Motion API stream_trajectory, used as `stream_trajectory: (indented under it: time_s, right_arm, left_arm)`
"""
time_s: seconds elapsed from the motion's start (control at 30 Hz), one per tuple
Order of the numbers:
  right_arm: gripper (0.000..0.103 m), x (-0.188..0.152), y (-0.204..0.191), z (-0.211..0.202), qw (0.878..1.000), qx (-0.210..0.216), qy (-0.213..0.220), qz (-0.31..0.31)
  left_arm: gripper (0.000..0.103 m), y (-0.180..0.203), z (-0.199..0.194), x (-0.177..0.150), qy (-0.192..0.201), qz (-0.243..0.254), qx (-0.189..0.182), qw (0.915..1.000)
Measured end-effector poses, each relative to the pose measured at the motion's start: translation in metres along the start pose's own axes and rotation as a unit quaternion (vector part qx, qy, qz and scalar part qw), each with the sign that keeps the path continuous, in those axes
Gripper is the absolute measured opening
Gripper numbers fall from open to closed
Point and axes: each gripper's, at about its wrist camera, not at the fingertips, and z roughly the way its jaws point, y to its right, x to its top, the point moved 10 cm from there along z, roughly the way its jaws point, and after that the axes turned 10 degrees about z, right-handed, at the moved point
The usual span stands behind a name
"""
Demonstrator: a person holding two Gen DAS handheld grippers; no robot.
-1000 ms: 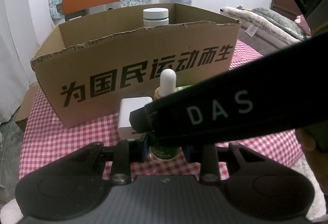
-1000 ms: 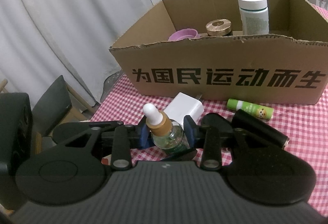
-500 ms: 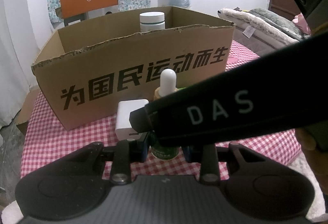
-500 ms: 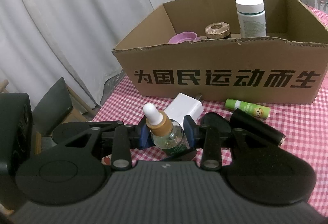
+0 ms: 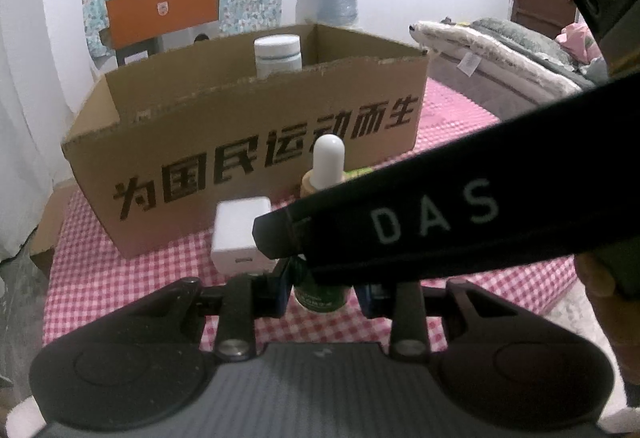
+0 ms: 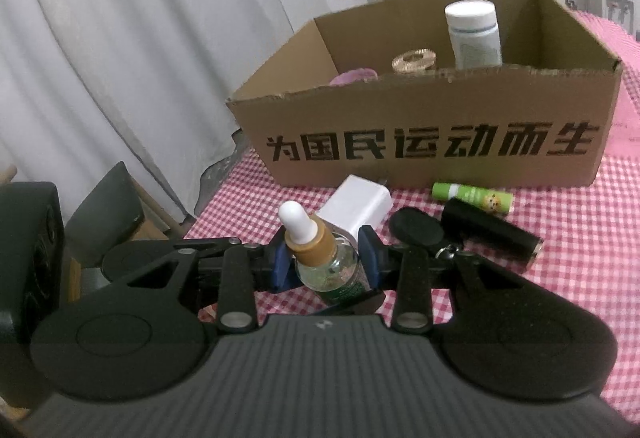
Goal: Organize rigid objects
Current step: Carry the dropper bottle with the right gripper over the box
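Dropper bottle [image 6: 326, 262]: small, glass, likely light, slippery and breakable. Right gripper [image 6: 325, 262] jaws pinch its body; left gripper [image 5: 322, 288] jaws also close on it, below. Best held by the body, not the rubber bulb.

The right gripper [image 6: 326, 264] clamps its blue pads on a small clear glass dropper bottle [image 6: 320, 256] with a white bulb and tan collar. Beyond it on the red-and-white checked cloth [image 6: 560, 230] lie a white charger block [image 6: 356, 207], a green tube [image 6: 472, 196] and a black cylinder [image 6: 490, 234]. Farther off stands an open brown cardboard box [image 6: 432, 141] holding a white-capped bottle [image 6: 473, 35].
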Motion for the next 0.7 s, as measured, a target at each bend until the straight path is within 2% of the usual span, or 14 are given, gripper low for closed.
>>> stream_trajectory:
  time_s: [0.23,0.47,0.7]
  right_arm:
    - [0.034,0.029,-0.018,-0.023,0.999,0.01,0.031,-0.033]
    - [0.034,0.088,-0.043,-0.042,0.995,0.029,0.061,-0.076]
    - [0.032,0.16,-0.039,-0.026,0.995,0.042,0.048,-0.078]
  left_arm:
    - [0.033,-0.012,-0.021,0.039,0.032,0.006,0.014,0.9994]
    - [0.033,-0.041,-0.035,0.104,0.068,0.009,0.037,0.9969]
    - [0.033,-0.072,-0.004,0.155,0.064,-0.005,0.026,0.9976]
